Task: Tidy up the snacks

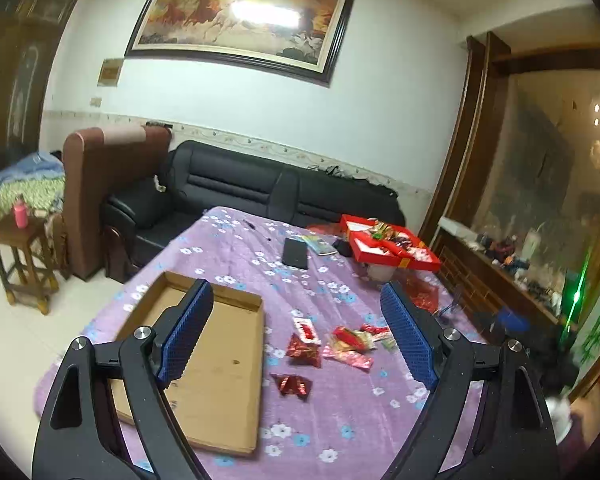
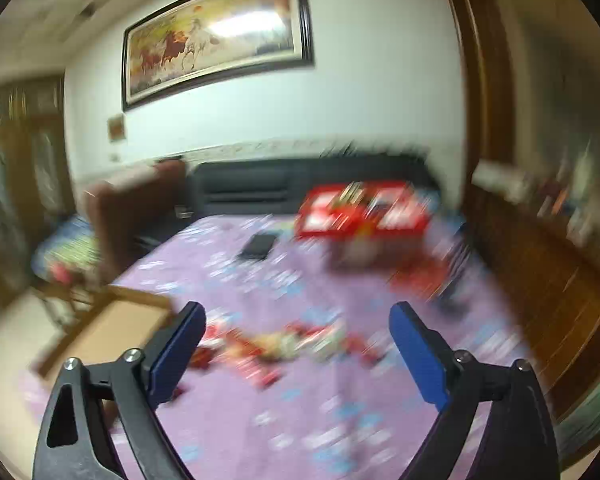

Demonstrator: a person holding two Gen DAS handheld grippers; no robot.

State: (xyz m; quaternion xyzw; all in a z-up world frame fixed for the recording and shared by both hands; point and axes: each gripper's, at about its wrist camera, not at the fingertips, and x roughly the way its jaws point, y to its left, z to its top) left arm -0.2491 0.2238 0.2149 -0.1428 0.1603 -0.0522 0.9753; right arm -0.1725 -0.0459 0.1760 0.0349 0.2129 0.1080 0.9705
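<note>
Several wrapped snacks (image 1: 340, 344) in red and gold foil lie scattered on the purple flowered cloth (image 1: 340, 420). A flat, empty cardboard tray (image 1: 220, 380) lies to their left. A red compartment box (image 1: 388, 244) with sweets stands at the far right of the table. My left gripper (image 1: 296, 320) is open and empty above the snacks. In the blurred right wrist view, my right gripper (image 2: 296, 344) is open and empty above the snack pile (image 2: 284, 344); the tray (image 2: 112, 328) is at left and the red box (image 2: 360, 212) is far behind.
A black phone (image 1: 295, 253) and a small booklet (image 1: 320, 245) lie mid-table. A black sofa (image 1: 260, 188) stands behind the table, a wooden stool (image 1: 20, 256) with a pink bottle at left, a wooden cabinet (image 1: 520, 280) at right.
</note>
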